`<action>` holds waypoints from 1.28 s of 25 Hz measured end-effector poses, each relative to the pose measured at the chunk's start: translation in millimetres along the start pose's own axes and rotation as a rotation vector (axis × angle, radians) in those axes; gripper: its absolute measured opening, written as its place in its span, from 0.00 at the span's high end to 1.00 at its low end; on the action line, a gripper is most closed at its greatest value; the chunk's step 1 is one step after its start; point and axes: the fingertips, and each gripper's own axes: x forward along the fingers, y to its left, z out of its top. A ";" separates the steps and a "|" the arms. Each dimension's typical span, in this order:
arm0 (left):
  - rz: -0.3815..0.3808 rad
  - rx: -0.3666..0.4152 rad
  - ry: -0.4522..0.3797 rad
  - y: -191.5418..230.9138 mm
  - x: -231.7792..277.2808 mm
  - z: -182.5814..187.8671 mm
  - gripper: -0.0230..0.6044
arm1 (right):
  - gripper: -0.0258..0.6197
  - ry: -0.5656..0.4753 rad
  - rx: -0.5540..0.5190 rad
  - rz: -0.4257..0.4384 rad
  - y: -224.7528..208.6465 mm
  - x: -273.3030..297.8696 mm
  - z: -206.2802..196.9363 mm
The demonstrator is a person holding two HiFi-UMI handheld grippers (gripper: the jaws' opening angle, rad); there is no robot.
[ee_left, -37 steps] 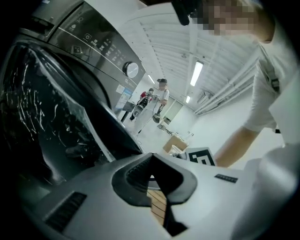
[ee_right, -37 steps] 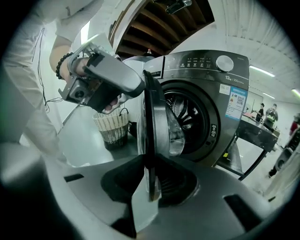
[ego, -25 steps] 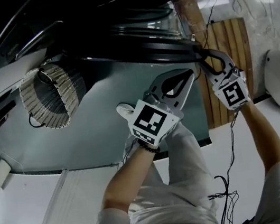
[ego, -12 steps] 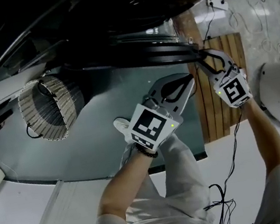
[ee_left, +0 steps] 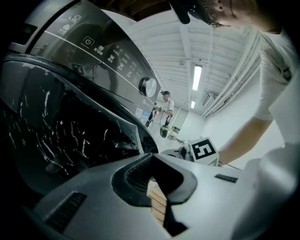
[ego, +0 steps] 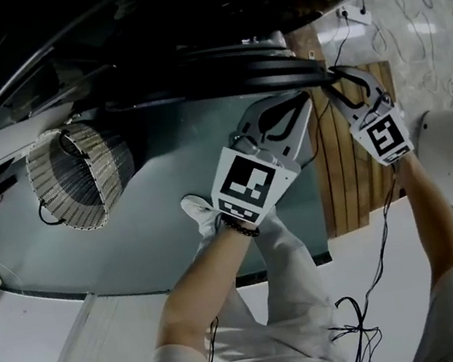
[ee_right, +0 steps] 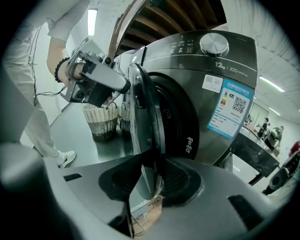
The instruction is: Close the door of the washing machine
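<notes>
- Wicker basket (ego: 78,177): on the floor, well left of the washing machine door (ee_right: 143,112).
- Your left gripper (ego: 304,101): just left of the door, jaws closed together, nothing in them.
- Door: standing open from the washing machine (ee_right: 211,93).
- Your right gripper (ego: 335,78): at the door's edge. Its jaws have just been opening and now sit loosely either side of that edge.

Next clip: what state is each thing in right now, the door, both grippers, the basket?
washing machine door: open, swung out, not latched.
left gripper: shut, nothing between its jaws.
right gripper: jaws have just been opening, now apart with the door's edge between them.
wicker basket: upright on the floor.
</notes>
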 end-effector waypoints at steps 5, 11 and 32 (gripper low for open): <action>-0.008 0.023 -0.013 3.4 14.1 7.4 0.96 | 0.75 -0.008 -0.012 -0.018 -16.6 7.8 3.7; -0.014 0.035 -0.022 7.7 22.9 12.5 0.96 | 0.75 -0.016 -0.022 -0.027 -31.4 16.0 6.4; 0.018 0.078 -0.060 39.4 44.6 32.7 0.96 | 0.72 -0.027 -0.042 -0.061 -78.7 39.1 16.9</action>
